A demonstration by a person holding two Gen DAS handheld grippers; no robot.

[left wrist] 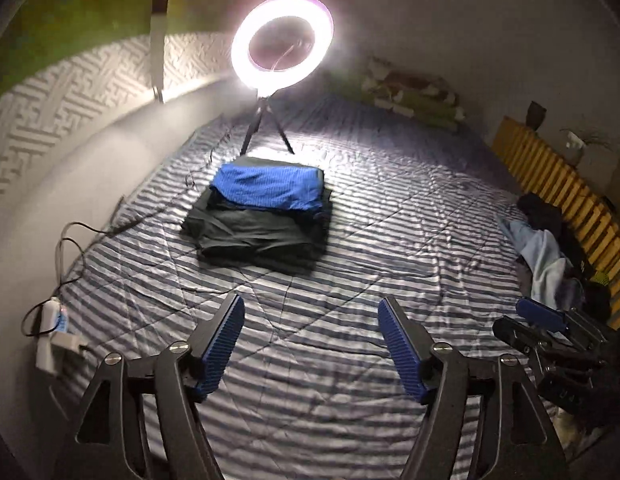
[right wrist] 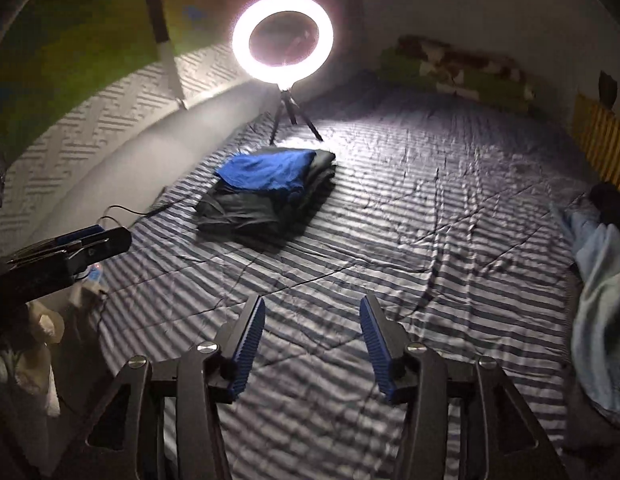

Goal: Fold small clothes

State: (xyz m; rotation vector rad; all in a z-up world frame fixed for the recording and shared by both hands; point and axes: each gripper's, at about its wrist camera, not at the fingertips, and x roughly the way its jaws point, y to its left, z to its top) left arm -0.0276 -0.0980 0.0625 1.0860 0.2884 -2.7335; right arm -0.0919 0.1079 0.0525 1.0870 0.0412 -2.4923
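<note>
A stack of folded clothes lies on the striped bedspread [left wrist: 350, 240], a blue garment [left wrist: 266, 188] on top of dark ones [left wrist: 258, 236]; the same stack [right wrist: 266, 196] shows in the right wrist view. A heap of unfolded clothes, light blue [left wrist: 542, 256] and dark, lies at the bed's right edge, seen also in the right wrist view [right wrist: 598, 280]. My left gripper [left wrist: 312, 312] hangs open above bare bedspread, short of the stack. My right gripper [right wrist: 312, 312] is open too, holding nothing. It appears at the right edge of the left wrist view [left wrist: 550, 324].
A lit ring light [left wrist: 282, 40] on a small tripod stands just behind the stack. Cables and a white power adapter [left wrist: 54, 332] lie along the left edge by the wall. A yellow slatted rail [left wrist: 562, 200] borders the right side. Pillows [left wrist: 414, 96] lie at the far end.
</note>
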